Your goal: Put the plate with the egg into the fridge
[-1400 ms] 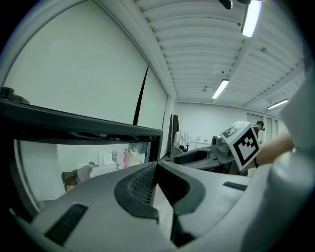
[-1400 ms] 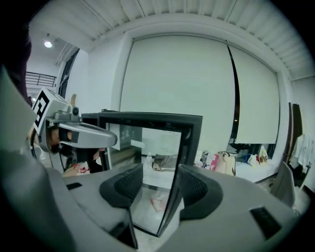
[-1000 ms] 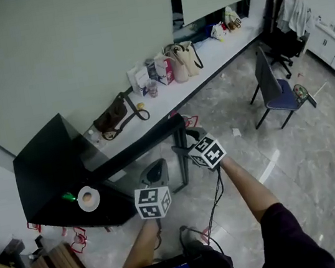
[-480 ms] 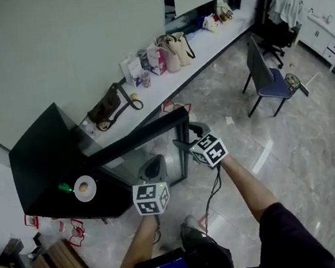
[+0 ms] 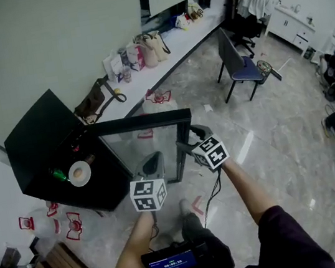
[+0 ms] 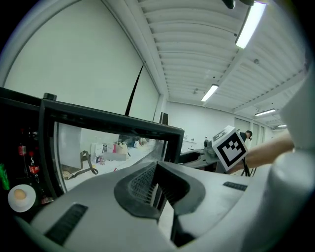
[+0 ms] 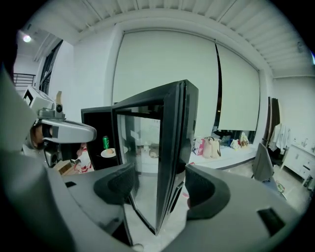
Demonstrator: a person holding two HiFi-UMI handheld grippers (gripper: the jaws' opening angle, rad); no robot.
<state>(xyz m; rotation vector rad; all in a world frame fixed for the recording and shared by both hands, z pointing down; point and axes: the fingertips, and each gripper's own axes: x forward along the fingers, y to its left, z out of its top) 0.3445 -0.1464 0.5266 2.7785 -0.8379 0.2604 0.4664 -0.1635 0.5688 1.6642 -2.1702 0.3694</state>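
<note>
Nearest, the left gripper has its grey jaws pressed together with nothing between them, and it points toward the black-framed glass fridge door. Just to its right, the right gripper clamps that door's free edge. Its jaws stand apart by the door's thickness, one pad on the glass face and the other against the outer side. The door stands swung wide open from the low black fridge. In the fridge's open front sits the round white plate with the pale brown egg on it, well apart from both grippers. It is just beside a green can, with red-labelled bottles farther in. Beyond, a long white counter along the wall carries bags and cartons. A dark blue chair stands on the grey marbled floor.
</note>
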